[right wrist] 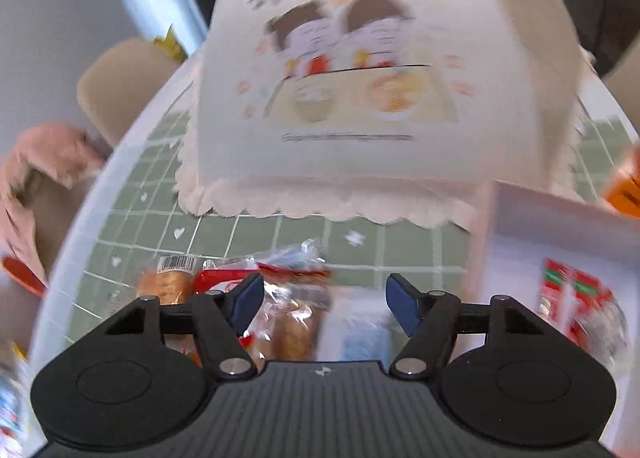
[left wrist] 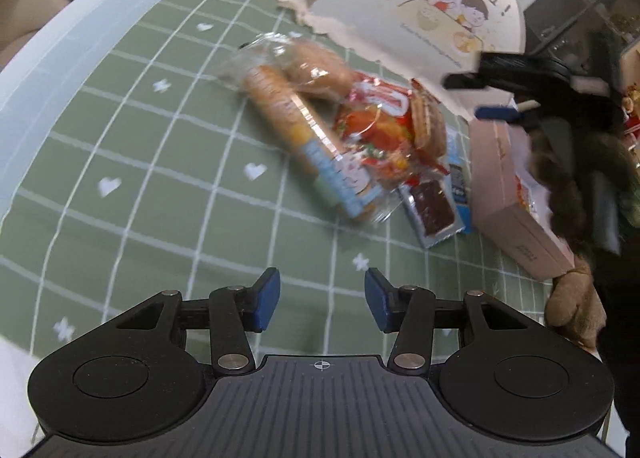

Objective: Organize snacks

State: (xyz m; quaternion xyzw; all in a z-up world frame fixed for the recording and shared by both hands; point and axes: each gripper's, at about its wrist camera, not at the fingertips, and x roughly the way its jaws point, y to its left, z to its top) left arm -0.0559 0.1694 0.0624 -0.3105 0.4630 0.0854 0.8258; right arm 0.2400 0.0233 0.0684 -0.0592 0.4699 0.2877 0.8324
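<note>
A heap of snacks lies on the green checked tablecloth: a clear pack of biscuits with a blue label, a red packet and a chocolate bar in a blue wrapper. My left gripper hovers in front of the heap, open, with only cloth between its fingers. My right gripper shows at the upper right, over a pink box. In the right wrist view, blurred, the right gripper stands open above the clear pack and red packet.
A white paper bag with a cartoon print stands behind the snacks. The box at the right holds red packets. A fuzzy brown sleeve reaches over it. The round table's pale rim curves on the left, with a beige chair beyond.
</note>
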